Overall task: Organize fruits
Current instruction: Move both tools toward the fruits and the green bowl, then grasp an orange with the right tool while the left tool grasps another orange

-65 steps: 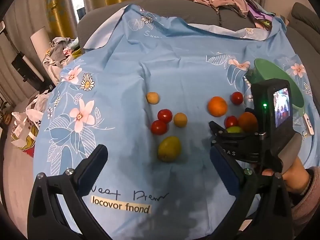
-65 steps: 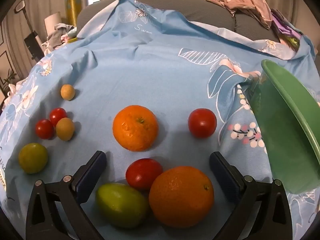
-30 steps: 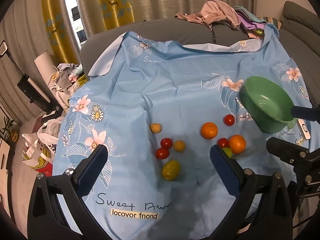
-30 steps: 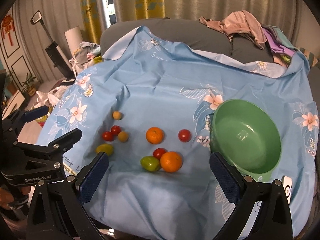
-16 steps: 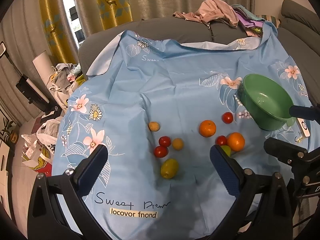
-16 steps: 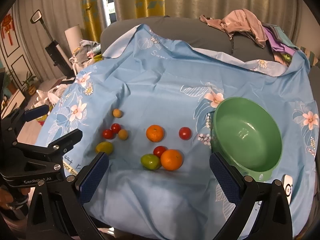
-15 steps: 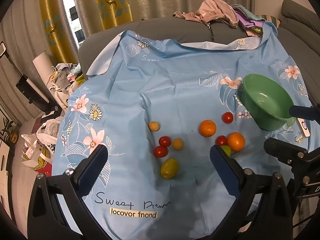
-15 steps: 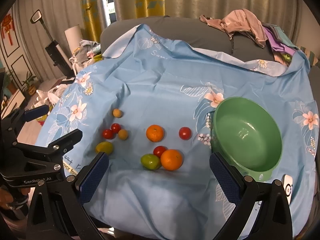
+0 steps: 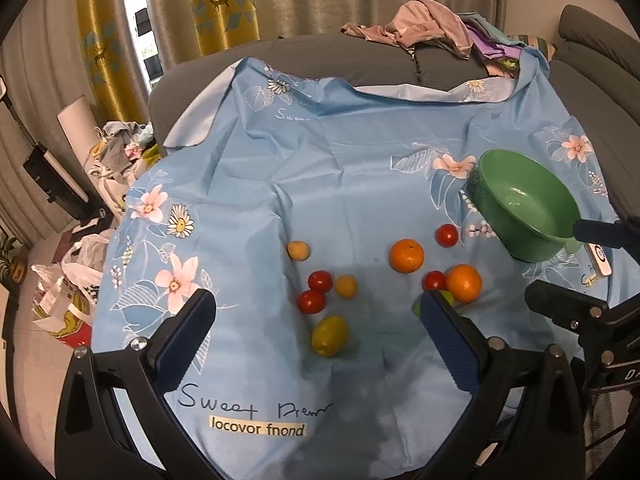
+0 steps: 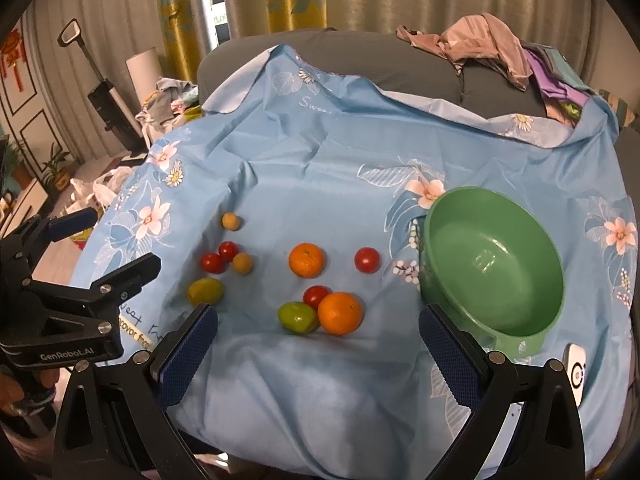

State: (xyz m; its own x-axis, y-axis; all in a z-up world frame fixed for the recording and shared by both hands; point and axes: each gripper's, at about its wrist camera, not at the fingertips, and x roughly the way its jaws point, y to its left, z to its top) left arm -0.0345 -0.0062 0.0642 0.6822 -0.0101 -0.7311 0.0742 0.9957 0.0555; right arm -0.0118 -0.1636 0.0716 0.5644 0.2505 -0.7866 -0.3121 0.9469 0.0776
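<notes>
Fruits lie loose on a blue flowered cloth (image 9: 340, 168): two oranges (image 10: 306, 259) (image 10: 340, 313), several red tomatoes (image 10: 367, 259), two small tan fruits (image 10: 231, 221), a yellow-green fruit (image 10: 205, 291) and a green one (image 10: 296, 317). A green bowl (image 10: 494, 272) stands empty at the right; it also shows in the left wrist view (image 9: 524, 210). My left gripper (image 9: 316, 336) is open and empty, held above the near edge over the yellow-green fruit (image 9: 329, 335). My right gripper (image 10: 318, 348) is open and empty, held back from the green fruit and near orange.
A white remote (image 10: 575, 368) lies by the bowl at the cloth's near right. A grey sofa with a heap of clothes (image 10: 488, 48) is behind. Bags and clutter (image 9: 76, 276) sit on the floor at the left.
Both grippers have pulled back and up from the fruits over two seconds, widening the view to the whole cloth and bowl. In the last half second hardly anything moved.
</notes>
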